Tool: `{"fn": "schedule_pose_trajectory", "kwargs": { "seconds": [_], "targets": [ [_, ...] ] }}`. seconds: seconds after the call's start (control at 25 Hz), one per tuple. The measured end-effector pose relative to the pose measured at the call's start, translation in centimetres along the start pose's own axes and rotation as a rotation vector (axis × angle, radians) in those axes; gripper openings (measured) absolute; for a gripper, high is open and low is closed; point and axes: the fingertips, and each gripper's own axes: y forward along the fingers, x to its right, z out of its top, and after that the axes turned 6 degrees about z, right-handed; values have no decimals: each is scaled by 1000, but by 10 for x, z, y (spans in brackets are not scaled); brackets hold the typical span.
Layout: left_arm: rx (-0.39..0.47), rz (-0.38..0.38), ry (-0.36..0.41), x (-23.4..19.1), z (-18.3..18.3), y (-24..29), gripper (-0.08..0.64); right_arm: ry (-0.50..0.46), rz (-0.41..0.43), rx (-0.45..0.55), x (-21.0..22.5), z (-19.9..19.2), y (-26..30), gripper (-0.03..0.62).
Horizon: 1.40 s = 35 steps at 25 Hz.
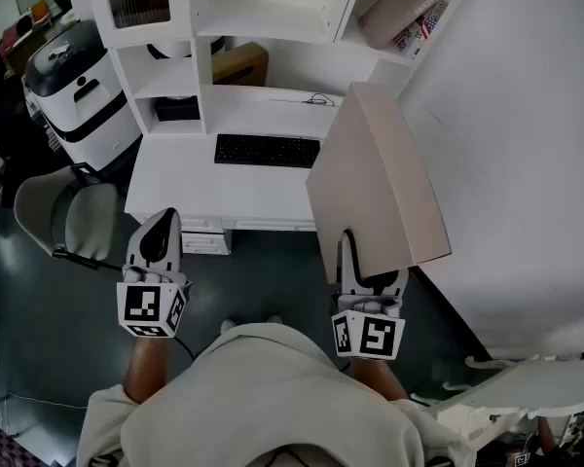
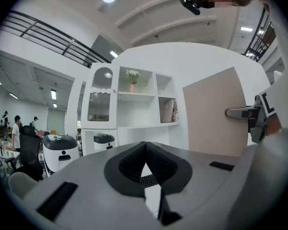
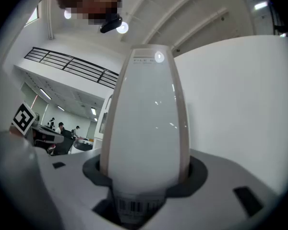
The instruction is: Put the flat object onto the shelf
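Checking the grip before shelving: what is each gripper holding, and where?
The right gripper clamps the flat beige file folder across its thickness at its lower, barcoded end. The left gripper holds nothing, jaws together.

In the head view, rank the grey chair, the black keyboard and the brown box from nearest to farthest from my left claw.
1. Grey chair, just left of the left claw.
2. Black keyboard, on the desk ahead.
3. Brown box, at the desk's back.
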Motion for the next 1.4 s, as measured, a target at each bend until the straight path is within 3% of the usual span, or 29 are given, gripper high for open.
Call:
{"fn": "schedule_pose_trajectory", "kwargs": {
  "seconds": [0.92,1.16,1.4],
  "targets": [
    [-39,72,7,40,-11,9,-8,23,89,17,41,-18,17,275],
    [-51,76,-1,30,-19,33,-8,29,94,4,42,-26,41,275],
    [-43,32,-9,8,-28,77,-8,17,69,-8,31,-36,80,275]
  ]
}}
